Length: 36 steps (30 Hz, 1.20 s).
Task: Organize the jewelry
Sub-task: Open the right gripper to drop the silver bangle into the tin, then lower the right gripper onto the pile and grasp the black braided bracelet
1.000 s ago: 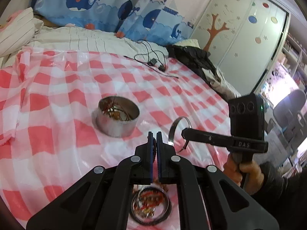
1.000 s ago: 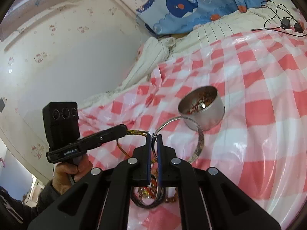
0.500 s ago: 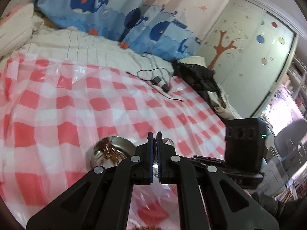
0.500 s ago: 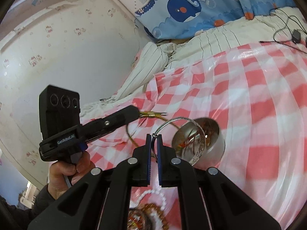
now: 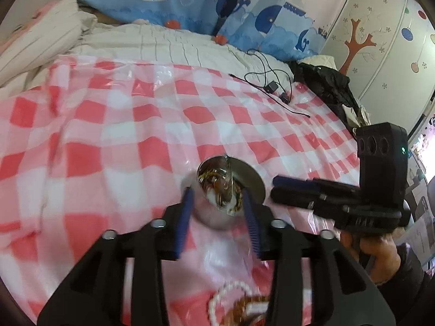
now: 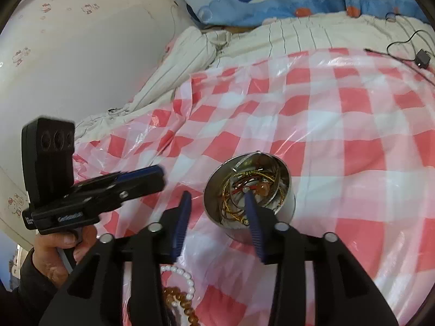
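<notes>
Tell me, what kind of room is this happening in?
Most likely a child's bedroom. The work goes on atop a bed under a checked plastic sheet, with whale-print bedding behind and a wardrobe with tree decals.

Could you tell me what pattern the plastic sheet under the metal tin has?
The plastic sheet has a red-and-white check; clearest in the right wrist view.

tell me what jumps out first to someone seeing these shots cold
The round metal tin in the middle of the red-and-white checked cloth, holding a tangle of gold chains and a silver bangle. Both tools hang just by it, the left tool and right tool, jaws just opened and empty. Bead strings lie nearer the cameras.
</notes>
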Each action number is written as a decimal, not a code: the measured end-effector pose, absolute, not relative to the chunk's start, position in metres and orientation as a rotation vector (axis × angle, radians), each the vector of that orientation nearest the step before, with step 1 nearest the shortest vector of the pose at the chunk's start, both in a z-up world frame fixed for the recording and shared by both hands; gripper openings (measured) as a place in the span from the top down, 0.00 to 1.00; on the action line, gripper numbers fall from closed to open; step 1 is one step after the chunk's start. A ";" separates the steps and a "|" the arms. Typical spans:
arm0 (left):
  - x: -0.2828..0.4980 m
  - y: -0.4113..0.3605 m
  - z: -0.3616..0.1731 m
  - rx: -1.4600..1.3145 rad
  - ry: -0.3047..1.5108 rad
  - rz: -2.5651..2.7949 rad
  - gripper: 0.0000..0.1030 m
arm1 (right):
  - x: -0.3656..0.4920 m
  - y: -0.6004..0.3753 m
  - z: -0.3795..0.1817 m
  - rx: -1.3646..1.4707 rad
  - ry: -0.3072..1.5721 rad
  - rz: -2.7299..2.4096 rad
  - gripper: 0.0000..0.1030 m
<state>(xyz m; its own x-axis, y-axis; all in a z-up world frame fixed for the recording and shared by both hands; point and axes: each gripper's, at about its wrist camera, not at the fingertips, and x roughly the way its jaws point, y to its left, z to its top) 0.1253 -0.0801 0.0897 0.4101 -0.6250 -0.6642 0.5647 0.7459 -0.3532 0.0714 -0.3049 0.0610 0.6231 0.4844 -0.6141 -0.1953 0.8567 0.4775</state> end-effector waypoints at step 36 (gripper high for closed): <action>-0.005 -0.091 0.040 0.333 0.848 -0.783 0.57 | -0.059 -0.296 0.021 0.589 0.848 0.384 0.42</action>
